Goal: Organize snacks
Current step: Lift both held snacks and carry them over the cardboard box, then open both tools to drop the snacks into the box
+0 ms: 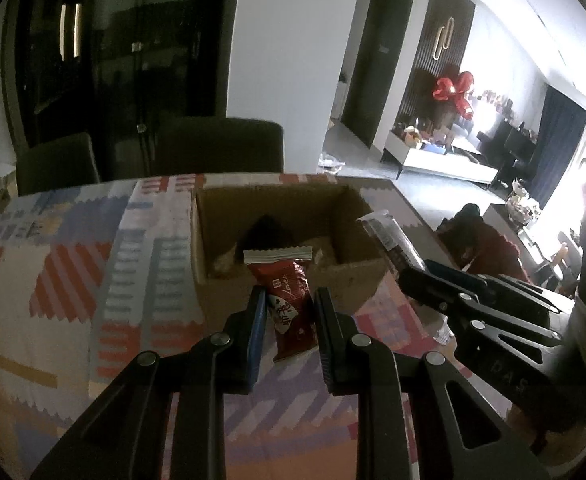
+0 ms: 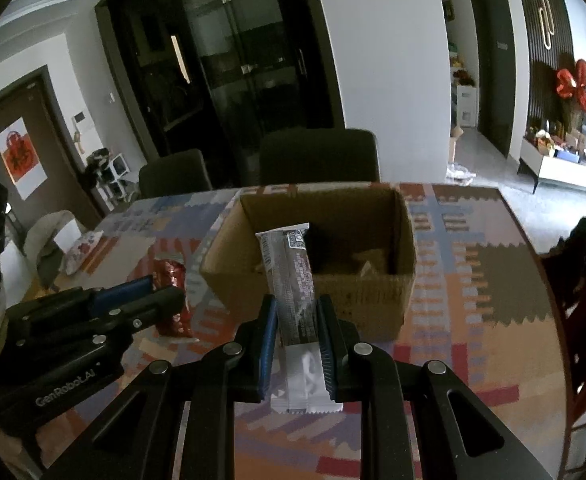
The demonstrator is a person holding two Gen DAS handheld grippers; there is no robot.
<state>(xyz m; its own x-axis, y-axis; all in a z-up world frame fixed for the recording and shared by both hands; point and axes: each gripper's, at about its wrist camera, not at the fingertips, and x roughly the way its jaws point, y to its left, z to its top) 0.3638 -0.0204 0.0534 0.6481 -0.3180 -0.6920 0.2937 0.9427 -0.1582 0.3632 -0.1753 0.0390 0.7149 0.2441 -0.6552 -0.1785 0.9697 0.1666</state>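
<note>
An open cardboard box (image 1: 285,296) (image 2: 405,240) stands on the patterned tablecloth, with a few snack packets inside it. My left gripper (image 1: 289,304) is shut on a red snack packet (image 1: 289,300) and holds it just in front of the box's near wall; this packet also shows in the right wrist view (image 2: 171,280). My right gripper (image 2: 296,312) is shut on a long dark snack bar with white ends (image 2: 293,280), pointing over the box's near edge. It also shows in the left wrist view (image 1: 389,240), right of the box.
The table (image 1: 53,280) (image 2: 493,300) carries a red, blue and orange patchwork cloth. Two dark chairs (image 2: 317,156) stand behind its far edge. A dark red chair (image 2: 585,280) is at the right side. The room's floor lies beyond.
</note>
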